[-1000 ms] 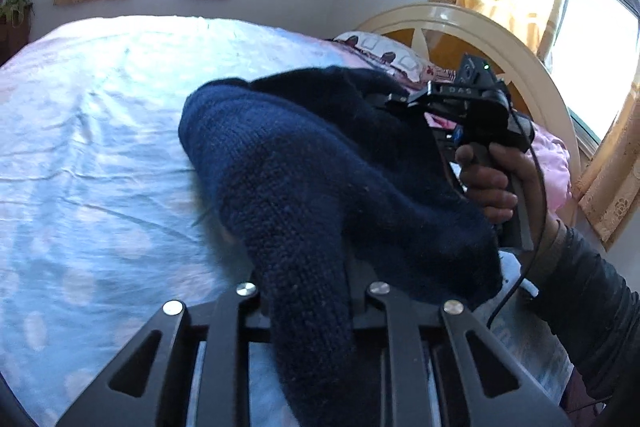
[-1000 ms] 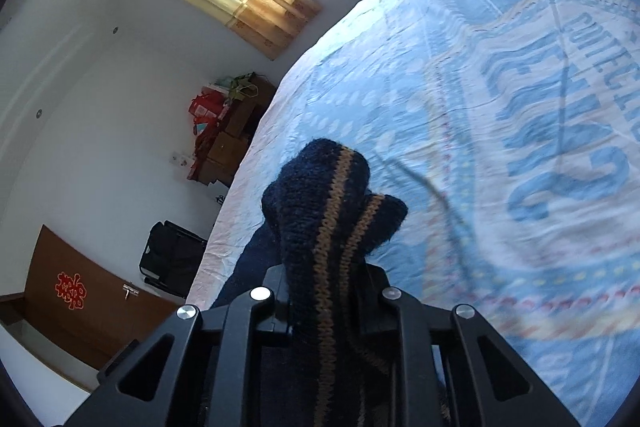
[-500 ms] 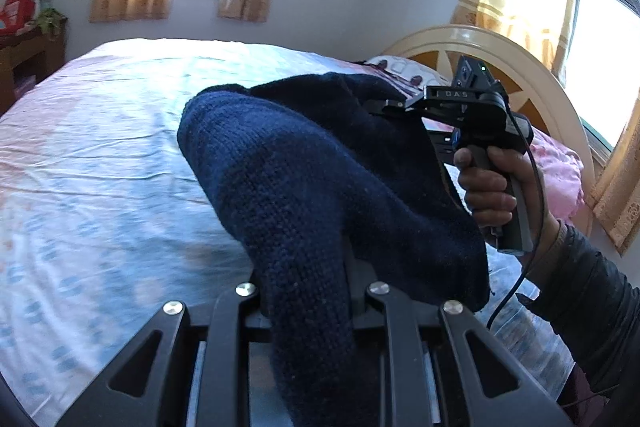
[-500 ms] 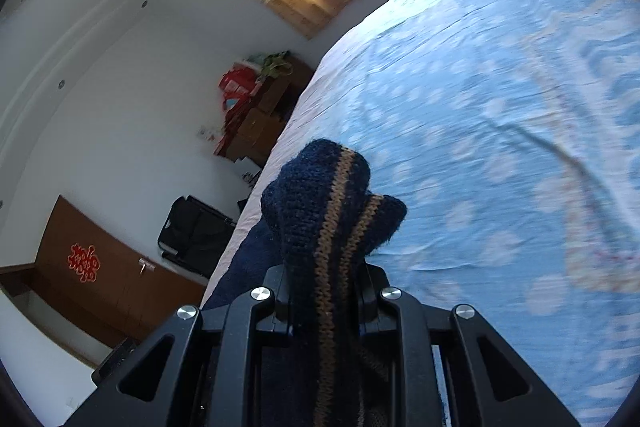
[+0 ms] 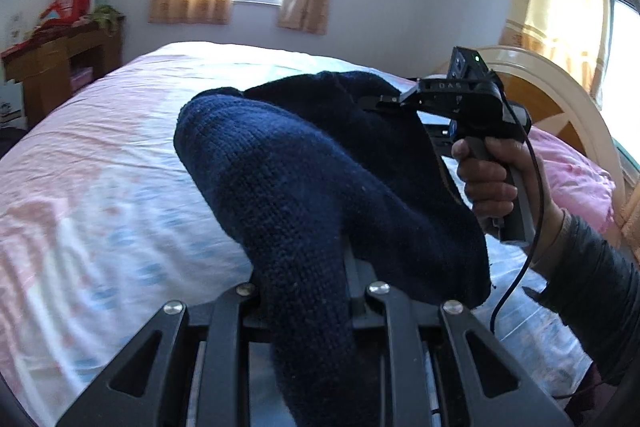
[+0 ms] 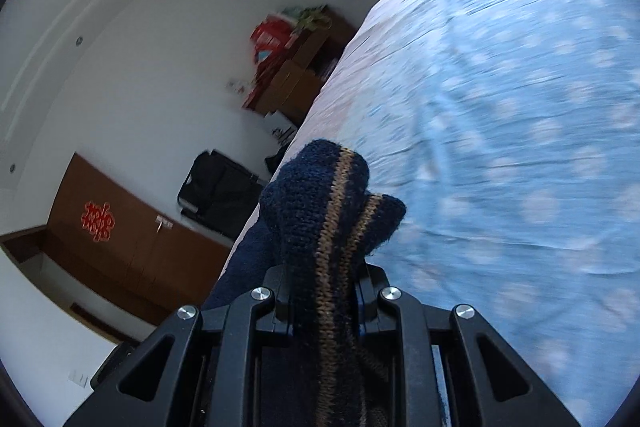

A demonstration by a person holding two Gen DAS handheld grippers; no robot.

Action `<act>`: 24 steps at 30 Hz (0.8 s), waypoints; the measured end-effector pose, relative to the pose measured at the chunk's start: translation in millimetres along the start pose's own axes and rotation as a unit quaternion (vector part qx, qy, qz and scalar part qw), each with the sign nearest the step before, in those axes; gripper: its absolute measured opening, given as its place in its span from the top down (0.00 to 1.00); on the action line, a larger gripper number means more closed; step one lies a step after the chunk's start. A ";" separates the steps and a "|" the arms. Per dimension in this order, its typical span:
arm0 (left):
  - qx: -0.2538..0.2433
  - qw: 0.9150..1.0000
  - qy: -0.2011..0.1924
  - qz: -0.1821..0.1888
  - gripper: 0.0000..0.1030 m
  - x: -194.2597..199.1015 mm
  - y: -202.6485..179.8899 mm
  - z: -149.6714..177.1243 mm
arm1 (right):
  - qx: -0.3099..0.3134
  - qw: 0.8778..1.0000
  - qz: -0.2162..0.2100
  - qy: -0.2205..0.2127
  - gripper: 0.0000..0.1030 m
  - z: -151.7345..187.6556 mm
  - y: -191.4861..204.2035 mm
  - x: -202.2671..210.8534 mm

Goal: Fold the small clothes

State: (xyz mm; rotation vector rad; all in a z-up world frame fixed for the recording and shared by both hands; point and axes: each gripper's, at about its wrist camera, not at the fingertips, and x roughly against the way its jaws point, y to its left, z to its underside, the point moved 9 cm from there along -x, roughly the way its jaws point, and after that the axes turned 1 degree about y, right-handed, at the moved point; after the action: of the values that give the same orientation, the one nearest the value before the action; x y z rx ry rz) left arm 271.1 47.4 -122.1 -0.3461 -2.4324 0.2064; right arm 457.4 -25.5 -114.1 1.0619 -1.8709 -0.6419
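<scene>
A dark navy knitted garment (image 5: 304, 187) hangs lifted above the bed, stretched between both grippers. My left gripper (image 5: 308, 287) is shut on one bunched end of it, the knit bulging up over the jaws. In the left wrist view the right gripper (image 5: 384, 103) reaches in from the right, held by a hand (image 5: 492, 179) in a dark sleeve, its fingers buried in the far edge of the garment. In the right wrist view my right gripper (image 6: 324, 291) is shut on a navy edge with tan stripes (image 6: 332, 211). The fingertips of both are hidden by the knit.
A bed with a pale blue and pink patterned sheet (image 5: 104, 187) lies under the garment. A pink pillow (image 5: 568, 171) and a cream curved headboard (image 5: 560, 87) are at the right. A wooden cabinet (image 5: 56, 67), a dark bag (image 6: 220, 187) and a brown door (image 6: 120, 247) stand past the bed's edge.
Both grippers have swung across the bed with the garment still clamped; the window, cabinet and red items came into the left view. The hold on the knit looks unchanged.
</scene>
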 end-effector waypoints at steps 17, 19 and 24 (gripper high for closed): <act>0.061 0.994 0.037 -0.082 0.78 -3.4 61.6 71.2 | 0.008 0.995 0.025 0.095 0.80 32.2 15.0 -147.7; 0.056 0.993 0.038 -0.093 0.77 -3.4 62.0 80.0 | 0.007 0.994 0.040 0.097 0.80 32.1 4.6 -147.4; 0.067 0.992 0.030 -0.105 0.75 -5.4 61.8 86.0 | 0.011 0.993 0.055 0.105 0.80 35.0 -3.7 -152.3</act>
State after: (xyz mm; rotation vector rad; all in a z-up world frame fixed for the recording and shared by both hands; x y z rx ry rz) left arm 232.3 99.5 -205.8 -0.0350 -2.3598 0.2619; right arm 468.1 104.8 -199.8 0.9926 -1.7418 -0.4294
